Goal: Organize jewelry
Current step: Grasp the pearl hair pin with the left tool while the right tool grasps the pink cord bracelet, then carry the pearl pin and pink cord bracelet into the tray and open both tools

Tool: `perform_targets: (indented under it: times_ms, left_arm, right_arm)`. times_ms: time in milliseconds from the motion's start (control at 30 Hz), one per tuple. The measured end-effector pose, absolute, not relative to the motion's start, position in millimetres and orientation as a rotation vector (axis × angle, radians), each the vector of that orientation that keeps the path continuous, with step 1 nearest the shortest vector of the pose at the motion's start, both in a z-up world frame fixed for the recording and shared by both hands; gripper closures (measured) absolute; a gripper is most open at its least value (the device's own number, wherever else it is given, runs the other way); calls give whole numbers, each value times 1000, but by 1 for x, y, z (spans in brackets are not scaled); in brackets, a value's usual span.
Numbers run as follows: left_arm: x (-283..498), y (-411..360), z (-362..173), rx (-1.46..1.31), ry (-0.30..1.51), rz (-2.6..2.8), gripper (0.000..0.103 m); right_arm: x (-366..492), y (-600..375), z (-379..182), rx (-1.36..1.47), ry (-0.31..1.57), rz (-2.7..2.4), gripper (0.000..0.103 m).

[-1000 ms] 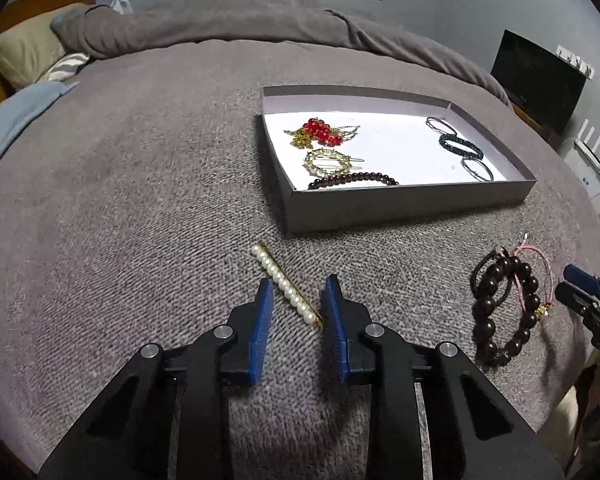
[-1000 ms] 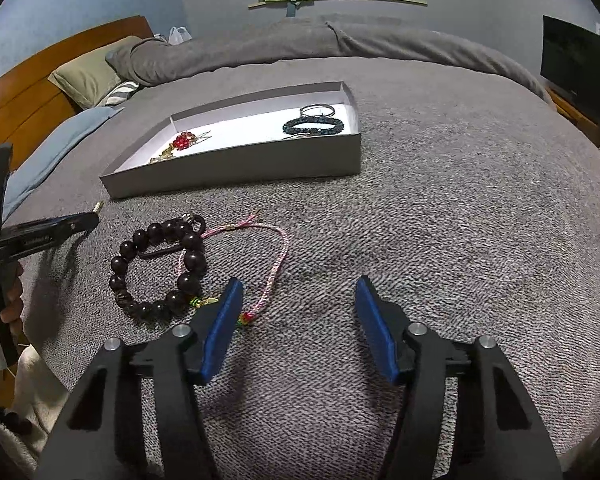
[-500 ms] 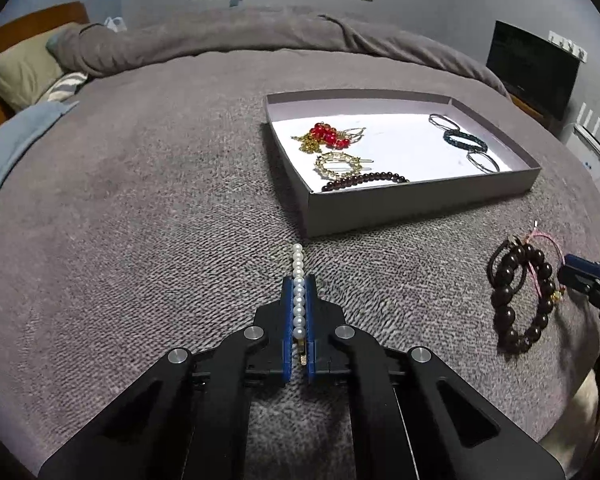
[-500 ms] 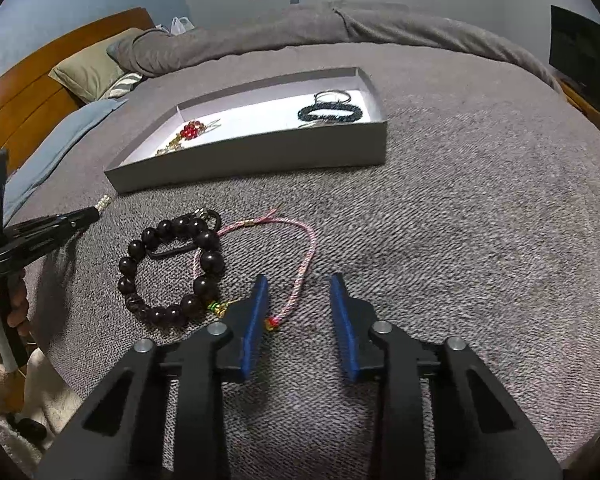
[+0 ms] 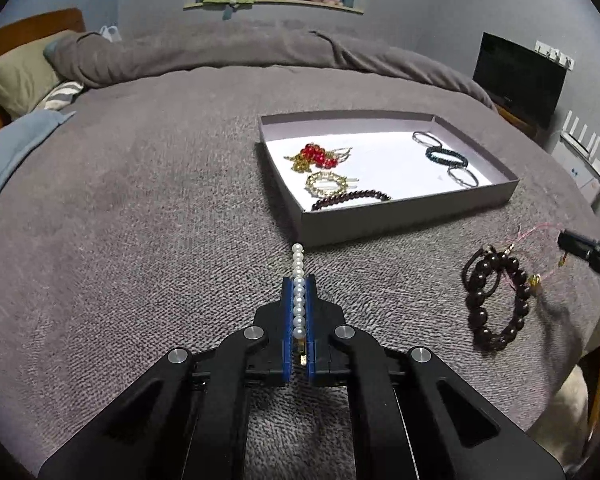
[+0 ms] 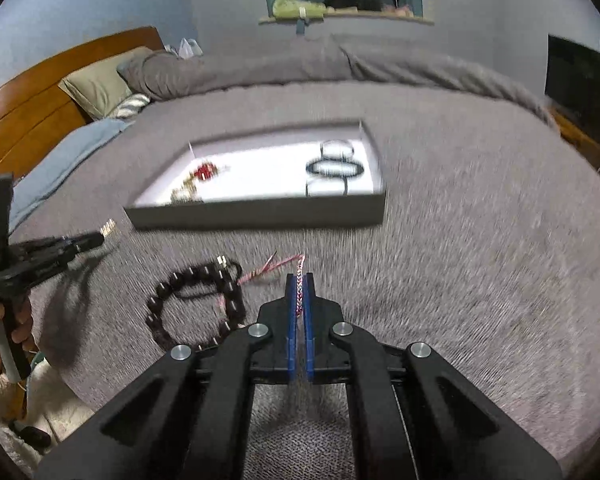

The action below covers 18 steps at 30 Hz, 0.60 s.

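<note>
Left wrist view: the left gripper (image 5: 299,280) pinches the pearl hair clip (image 5: 298,276) at lower centre, below the grey tray (image 5: 404,216). Right wrist view, blurred: the right gripper (image 6: 299,280) pinches the pink cord bracelet (image 6: 284,266), just right of the dark bead bracelet (image 6: 196,304).

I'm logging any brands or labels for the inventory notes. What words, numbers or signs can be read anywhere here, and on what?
None can be read.
White unit by the wall: small blue mark, too small to read.
Gray box: walls plain, no print visible.
Left gripper and right gripper: no lettering visible.
The right wrist view is motion-blurred.
</note>
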State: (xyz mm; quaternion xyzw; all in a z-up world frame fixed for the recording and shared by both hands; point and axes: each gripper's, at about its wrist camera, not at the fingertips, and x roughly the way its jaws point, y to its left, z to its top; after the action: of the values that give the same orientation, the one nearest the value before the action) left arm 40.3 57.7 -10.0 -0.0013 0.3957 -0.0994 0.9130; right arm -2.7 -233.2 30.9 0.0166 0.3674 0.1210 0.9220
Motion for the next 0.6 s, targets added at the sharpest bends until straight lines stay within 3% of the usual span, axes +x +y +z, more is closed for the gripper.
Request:
perform_targets:
  times_ms: [400, 600]
  left_arm:
    - [32, 63, 15, -16, 762, -225, 97]
    - [37, 64, 20, -22, 751, -236, 97]
  right_arm:
    - [-2, -235, 85, 7, 610, 237, 100]
    - [7, -229, 79, -5, 632, 243, 100]
